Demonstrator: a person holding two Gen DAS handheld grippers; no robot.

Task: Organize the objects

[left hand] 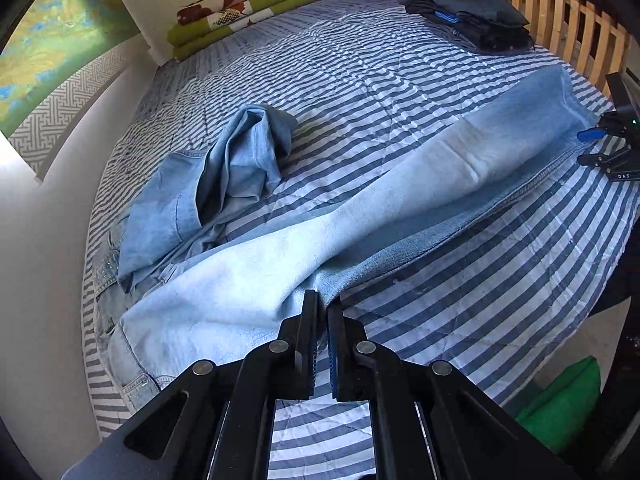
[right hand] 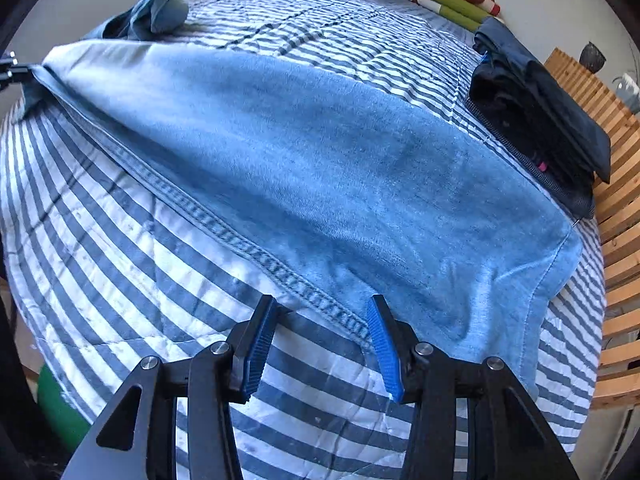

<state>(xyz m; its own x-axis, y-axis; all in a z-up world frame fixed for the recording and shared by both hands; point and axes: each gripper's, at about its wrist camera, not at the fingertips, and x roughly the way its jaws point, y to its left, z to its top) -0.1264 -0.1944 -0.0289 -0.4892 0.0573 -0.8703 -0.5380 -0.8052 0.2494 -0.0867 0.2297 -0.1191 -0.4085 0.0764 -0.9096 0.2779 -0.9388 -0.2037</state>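
Along the bed's point(left hand: 460, 264) near edge, left gripper point(left hand: 322, 308) pinches the jeans point(left hand: 400, 200) seam; right gripper point(right hand: 322, 312), jaws apart, straddles the hem. Next, presumably: clamp, then fold.

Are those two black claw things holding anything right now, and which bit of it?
The left gripper pinches the jeans at the side seam edge, partway along the leg. The right gripper is open near the hem, holding nothing.

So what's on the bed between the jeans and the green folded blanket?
Only bare striped bedspread lies between the jeans and the green folded blanket, clearest in the left wrist view.
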